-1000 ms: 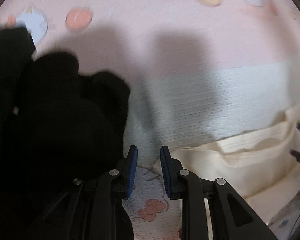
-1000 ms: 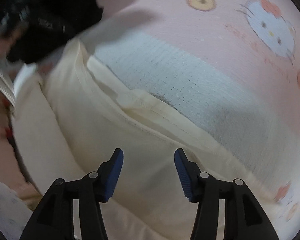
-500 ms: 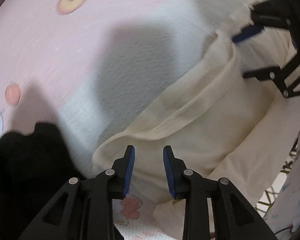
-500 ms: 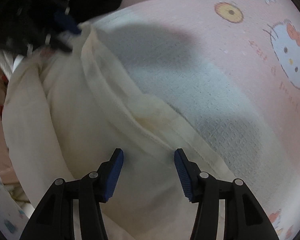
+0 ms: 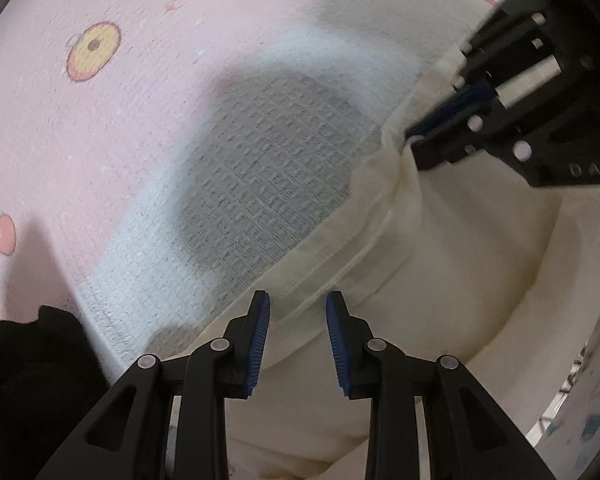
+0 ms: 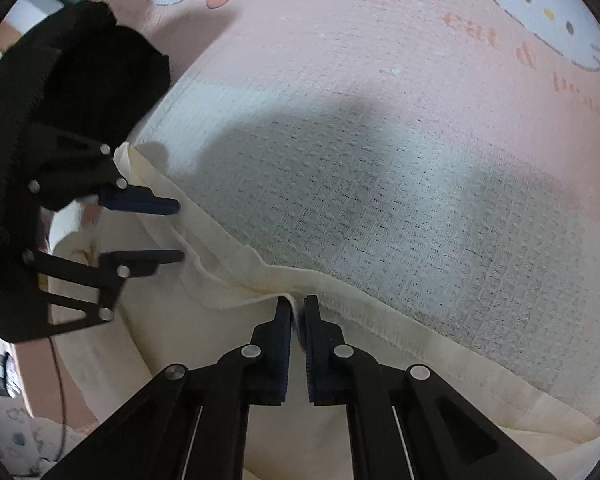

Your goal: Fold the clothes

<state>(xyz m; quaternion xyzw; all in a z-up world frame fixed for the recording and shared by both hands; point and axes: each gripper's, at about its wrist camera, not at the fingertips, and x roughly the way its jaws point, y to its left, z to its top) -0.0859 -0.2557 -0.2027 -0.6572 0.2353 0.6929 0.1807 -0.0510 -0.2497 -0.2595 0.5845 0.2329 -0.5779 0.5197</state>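
A cream garment [image 5: 440, 264] lies on a pink cartoon-print bed cover [image 5: 140, 92], its hemmed edge running diagonally. My left gripper [image 5: 298, 300] is open, its fingers straddling that hem without clamping it. In the right wrist view the left gripper [image 6: 180, 232] shows at the left, open over the same edge. My right gripper [image 6: 297, 305] is shut on the cream garment [image 6: 204, 340] at its hem, with a fold of cloth pinched between the pads. It also shows in the left wrist view [image 5: 416, 140], at the upper right, gripping the hem.
A black garment [image 6: 88, 72] lies heaped on the cover at the far left; it also shows at the lower left of the left wrist view [image 5: 28, 372]. A pale grey-white band [image 6: 380, 168] crosses the cover beyond the hem. Patterned fabric [image 5: 584, 412] hangs at the right edge.
My right gripper has closed on the cream garment's hem. My left gripper has moved from the black garment over to the hem, still open.
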